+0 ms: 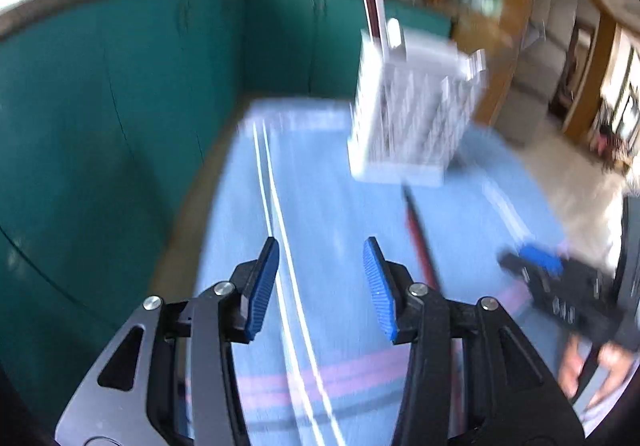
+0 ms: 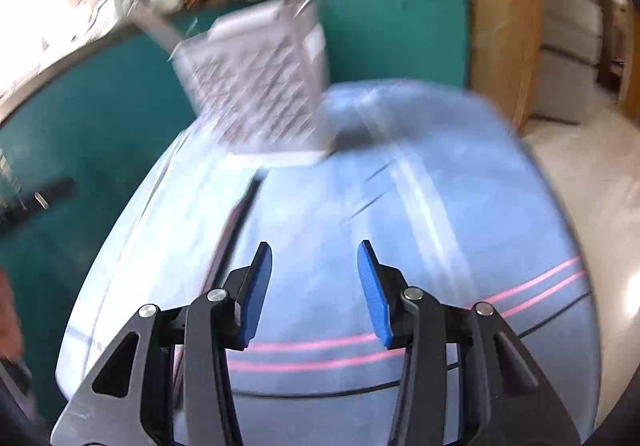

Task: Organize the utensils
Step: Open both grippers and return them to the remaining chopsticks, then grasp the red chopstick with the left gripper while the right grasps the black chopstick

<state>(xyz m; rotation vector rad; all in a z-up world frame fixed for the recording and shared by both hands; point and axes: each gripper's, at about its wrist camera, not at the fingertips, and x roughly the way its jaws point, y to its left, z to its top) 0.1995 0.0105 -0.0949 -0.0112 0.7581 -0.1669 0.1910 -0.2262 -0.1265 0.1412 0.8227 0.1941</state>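
Note:
Both views are motion-blurred. A white slatted utensil holder [image 1: 412, 114] stands at the far end of a blue striped cloth [image 1: 332, 214]; it also shows in the right wrist view [image 2: 260, 94]. A long dark utensil with a red side [image 1: 420, 242] lies on the cloth in front of the holder, right of my left gripper [image 1: 322, 286], which is open and empty above the cloth. In the right wrist view the same utensil [image 2: 234, 230] lies left of my right gripper [image 2: 314, 286], open and empty. The right gripper [image 1: 536, 266] also shows at the right of the left wrist view.
Teal cabinet fronts [image 1: 120, 106] bound the cloth on the left and back. A wooden frame [image 1: 516, 30] and pale floor [image 2: 580, 174] lie to the right. The cloth [image 2: 400, 206] has white and pink stripes.

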